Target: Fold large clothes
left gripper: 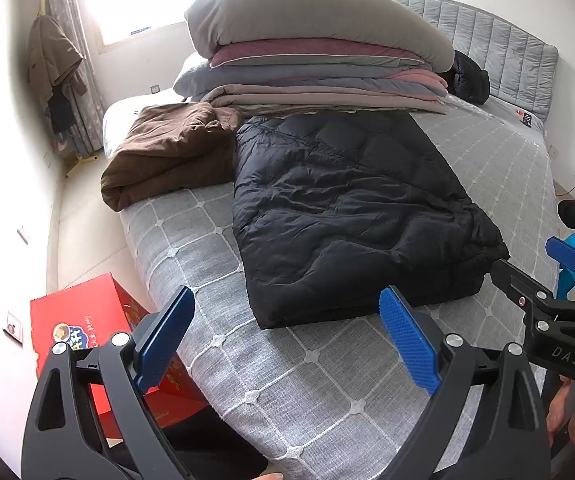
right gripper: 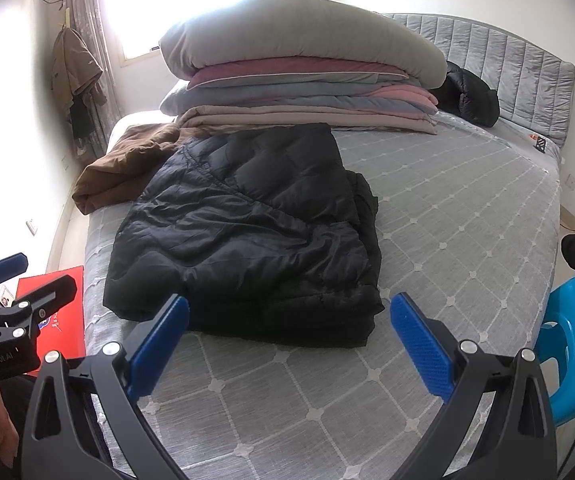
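The black jacket (left gripper: 351, 216) lies folded into a thick rectangle on the bed (left gripper: 327, 380), toward the foot edge and roughly midway across it, its far end touching the stack of folded bedding (left gripper: 319, 76) that fills the head end. A brown garment (left gripper: 167, 156) sits bunched at the bed's left edge, just beside the jacket. Both grippers hover above the foot edge with nothing in them: the left gripper (left gripper: 287, 340) has its blue pads spread wide near the jacket's near left corner, and the right gripper (right gripper: 287, 344) is equally wide apart just short of the near edge. The jacket looks essentially folded, so the step in hand is probably a last tidy or a move on to the brown garment (which still looks unfolded). If another fold is wanted, the layered right edge is the weak spot: the layers there stand slightly offset, so a pinch should take the whole thickness rather than the top layer alone, or the slick padded fabric will likely slide and spring apart. Both corners should lift together and travel evenly, and the fold be pressed down before letting go. A red box (left gripper: 87, 320) stands on the floor by the bed's near left corner.
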